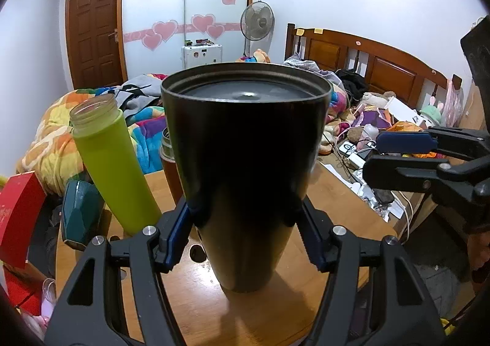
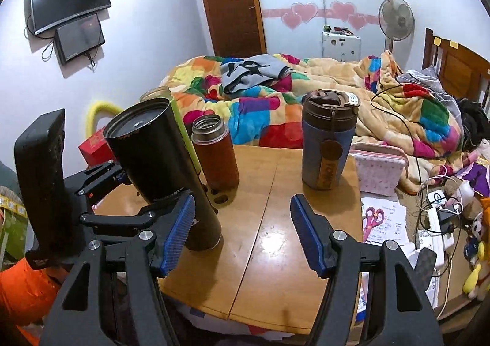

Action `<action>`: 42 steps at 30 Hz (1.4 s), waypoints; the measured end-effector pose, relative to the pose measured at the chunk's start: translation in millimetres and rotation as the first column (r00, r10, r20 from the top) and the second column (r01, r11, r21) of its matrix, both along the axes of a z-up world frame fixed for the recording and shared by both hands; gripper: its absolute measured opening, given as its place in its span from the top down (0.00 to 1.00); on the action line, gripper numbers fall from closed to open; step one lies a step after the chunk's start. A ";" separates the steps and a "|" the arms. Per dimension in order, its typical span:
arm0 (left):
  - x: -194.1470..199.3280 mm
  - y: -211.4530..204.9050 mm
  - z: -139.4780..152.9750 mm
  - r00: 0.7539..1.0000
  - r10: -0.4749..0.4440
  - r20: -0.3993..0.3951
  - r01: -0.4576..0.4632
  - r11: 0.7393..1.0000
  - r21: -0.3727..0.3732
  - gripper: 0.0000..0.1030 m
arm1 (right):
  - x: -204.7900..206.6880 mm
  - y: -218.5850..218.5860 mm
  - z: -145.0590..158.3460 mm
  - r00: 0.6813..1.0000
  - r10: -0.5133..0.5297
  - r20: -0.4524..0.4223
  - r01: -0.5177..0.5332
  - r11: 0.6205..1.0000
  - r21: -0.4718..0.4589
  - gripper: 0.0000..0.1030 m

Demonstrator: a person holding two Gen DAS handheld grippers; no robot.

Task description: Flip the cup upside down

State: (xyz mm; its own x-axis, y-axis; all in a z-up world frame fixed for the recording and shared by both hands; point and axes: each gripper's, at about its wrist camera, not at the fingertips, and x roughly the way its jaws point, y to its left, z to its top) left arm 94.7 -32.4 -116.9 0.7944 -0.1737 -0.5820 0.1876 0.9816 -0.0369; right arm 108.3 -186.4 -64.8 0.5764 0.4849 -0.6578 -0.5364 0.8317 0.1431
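While the left tongs (image 1: 245, 223) clamp the inverted cup (image 1: 245, 162) low, steadying it on the table (image 2: 275, 238), the right tongs (image 2: 242, 232) gape empty.

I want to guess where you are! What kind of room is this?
It looks like a bedroom. There is a bed with a colourful blanket and a wooden headboard, a standing fan, and stuffed toys on the floor. The wooden table with the cups stands beside the bed.
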 end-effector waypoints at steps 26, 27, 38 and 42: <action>-79.8 52.3 113.8 0.986 0.110 0.124 -0.090 0.983 -0.159 0.02 | -44.6 -14.8 60.7 0.988 -0.083 0.128 0.068 0.991 0.119 0.27; -83.1 54.0 119.4 0.983 0.120 0.138 -0.097 0.982 -0.161 0.01 | -48.4 -15.5 66.1 0.985 -0.091 0.145 0.072 0.989 0.132 0.23; -112.2 48.6 142.2 0.963 0.158 0.220 -0.132 0.983 -0.131 0.00 | -79.6 -10.4 104.7 0.954 -0.128 0.272 0.080 0.981 0.179 0.00; -118.3 40.8 140.5 0.957 0.162 0.239 -0.138 0.984 -0.114 0.00 | -85.3 -6.4 104.8 0.951 -0.135 0.279 0.086 0.980 0.179 0.00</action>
